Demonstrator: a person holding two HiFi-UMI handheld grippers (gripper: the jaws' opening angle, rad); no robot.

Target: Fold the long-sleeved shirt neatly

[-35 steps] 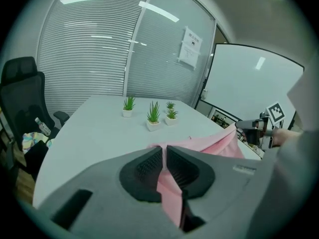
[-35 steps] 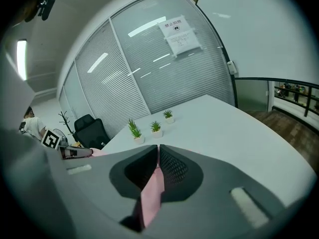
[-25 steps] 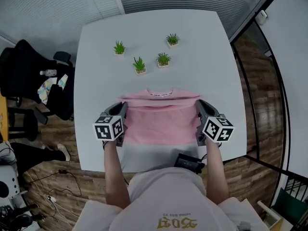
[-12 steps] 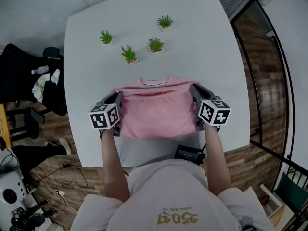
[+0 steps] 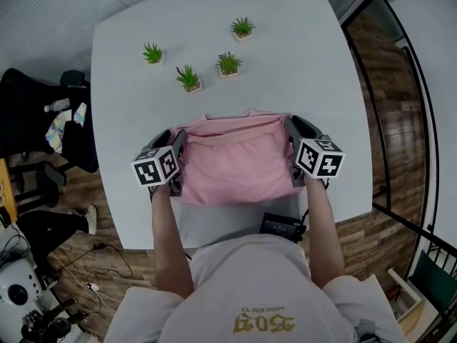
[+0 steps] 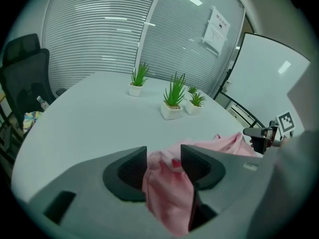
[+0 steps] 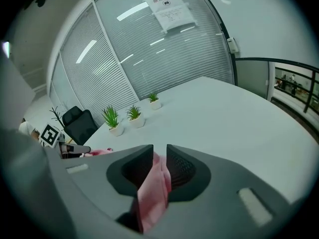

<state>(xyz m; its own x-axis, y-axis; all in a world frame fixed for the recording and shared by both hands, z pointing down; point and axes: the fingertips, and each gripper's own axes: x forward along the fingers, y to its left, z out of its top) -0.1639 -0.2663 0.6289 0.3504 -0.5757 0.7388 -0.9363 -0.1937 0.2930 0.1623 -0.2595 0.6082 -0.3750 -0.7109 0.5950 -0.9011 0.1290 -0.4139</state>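
The pink shirt [image 5: 232, 163], folded on the table's [image 5: 285, 63] near side, is loosely straddled at its edges by the left tool [image 6: 163, 156] and right tool [image 7: 159, 158], whose jaws have just been opened partway, so the fold could be dragged askew if cloth is snagged on withdrawal.

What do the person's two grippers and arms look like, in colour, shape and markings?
The left gripper and the right gripper both have dark grey, rounded jaws. Each carries a white cube with black square markers. The person wears a pale short-sleeved top with yellow print, so the forearms are uncovered.
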